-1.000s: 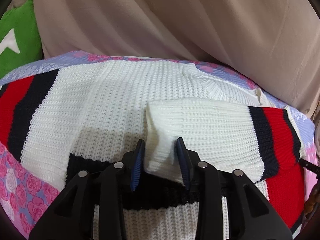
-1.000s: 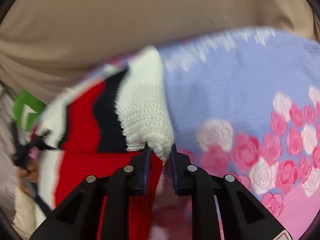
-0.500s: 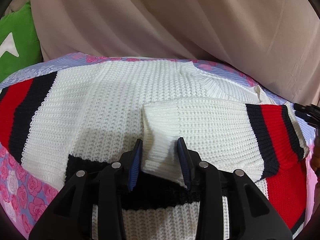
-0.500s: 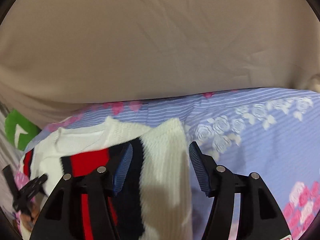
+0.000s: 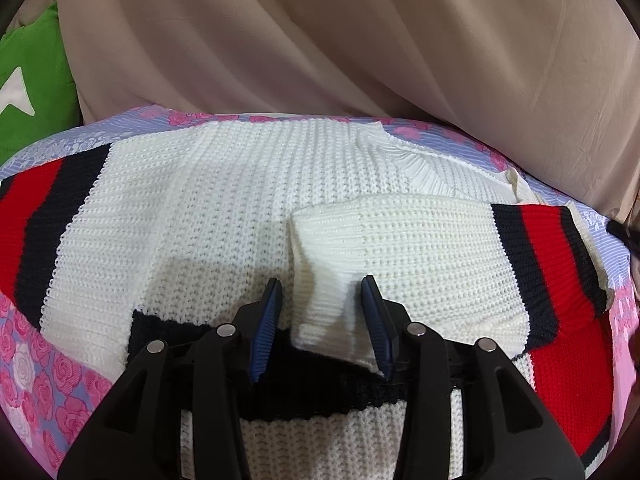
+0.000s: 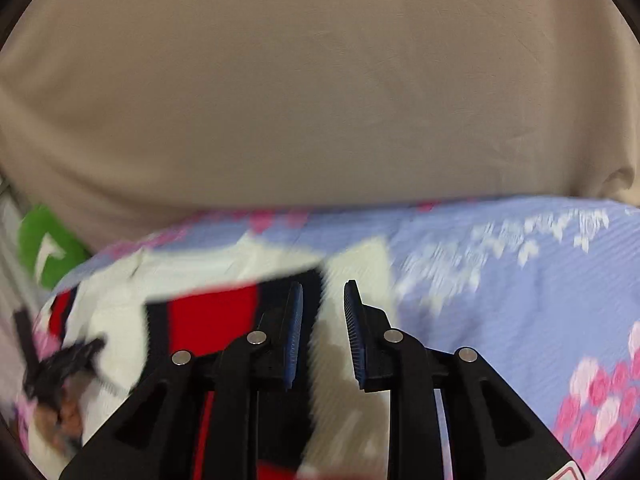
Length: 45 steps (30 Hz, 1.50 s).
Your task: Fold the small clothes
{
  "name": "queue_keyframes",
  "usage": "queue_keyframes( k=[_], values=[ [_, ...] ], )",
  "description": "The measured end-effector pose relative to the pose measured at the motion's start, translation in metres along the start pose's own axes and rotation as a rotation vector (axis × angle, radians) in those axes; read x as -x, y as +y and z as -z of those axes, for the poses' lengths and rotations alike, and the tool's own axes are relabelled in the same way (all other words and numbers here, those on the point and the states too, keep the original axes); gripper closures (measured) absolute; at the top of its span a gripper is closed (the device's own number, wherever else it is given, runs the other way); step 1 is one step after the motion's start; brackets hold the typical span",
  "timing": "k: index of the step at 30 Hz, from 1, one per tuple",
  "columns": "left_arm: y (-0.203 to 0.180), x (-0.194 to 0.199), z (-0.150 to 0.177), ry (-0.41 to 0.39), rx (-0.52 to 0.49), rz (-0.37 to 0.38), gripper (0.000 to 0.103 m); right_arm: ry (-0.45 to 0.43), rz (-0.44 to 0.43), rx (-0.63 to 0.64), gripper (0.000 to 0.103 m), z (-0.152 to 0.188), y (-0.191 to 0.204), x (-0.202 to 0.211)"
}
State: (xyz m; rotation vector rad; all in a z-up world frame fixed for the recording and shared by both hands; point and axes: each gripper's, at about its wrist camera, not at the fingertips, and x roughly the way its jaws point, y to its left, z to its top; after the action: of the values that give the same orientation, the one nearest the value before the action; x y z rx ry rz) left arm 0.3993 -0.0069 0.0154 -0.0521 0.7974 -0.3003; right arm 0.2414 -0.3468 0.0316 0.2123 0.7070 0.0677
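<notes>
From my left wrist view, a green cushion (image 5: pixel 28 92) sits at the far left edge, behind a flowered sheet (image 5: pixel 52 384) in pink and lilac. A white knit sweater (image 5: pixel 224 216) with red and navy bands lies flat on that sheet and fills most of what I see. Its left sleeve (image 5: pixel 44 216) stretches out toward the left edge. Toward the right, the other sleeve (image 5: pixel 420 260) is folded across the sweater's body, its white ribbed cuff pointing at me. My left gripper (image 5: pixel 322 320) has its jaws spread, one blue pad on each side of that cuff; I see a gap beside the left pad and cannot tell whether the right one touches the knit. A beige curtain (image 5: pixel 360 40) hangs behind everything.

From my right wrist view, which is blurred, the cushion (image 6: pixel 48 248) shows small at the left, then the sweater (image 6: pixel 120 312) with its red band, then my right gripper (image 6: pixel 322 320) above the sweater's edge, jaws apart with nothing pinched between them. Bare sheet (image 6: pixel 520 300) runs off to the right
</notes>
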Motion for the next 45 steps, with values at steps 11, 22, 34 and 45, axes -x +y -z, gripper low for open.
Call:
queue_keyframes(
  k=[11,22,34,45],
  values=[
    [0.039,0.029,0.006,-0.062,0.163,-0.014,0.056,0.066,0.105,-0.028,0.083,0.041,0.028,-0.013],
    [0.296,0.129,0.024,-0.152,0.701,-0.214,0.014,0.042,0.091,0.08,0.071,0.073,0.058,-0.005],
    [0.424,0.114,0.021,-0.167,0.917,-0.301,0.069,0.021,0.062,0.056,0.047,0.075,0.055,-0.004],
    [0.245,0.169,-0.065,-0.301,0.464,-0.194,0.099,0.026,0.053,0.055,0.045,0.074,0.058,-0.005]
  ],
)
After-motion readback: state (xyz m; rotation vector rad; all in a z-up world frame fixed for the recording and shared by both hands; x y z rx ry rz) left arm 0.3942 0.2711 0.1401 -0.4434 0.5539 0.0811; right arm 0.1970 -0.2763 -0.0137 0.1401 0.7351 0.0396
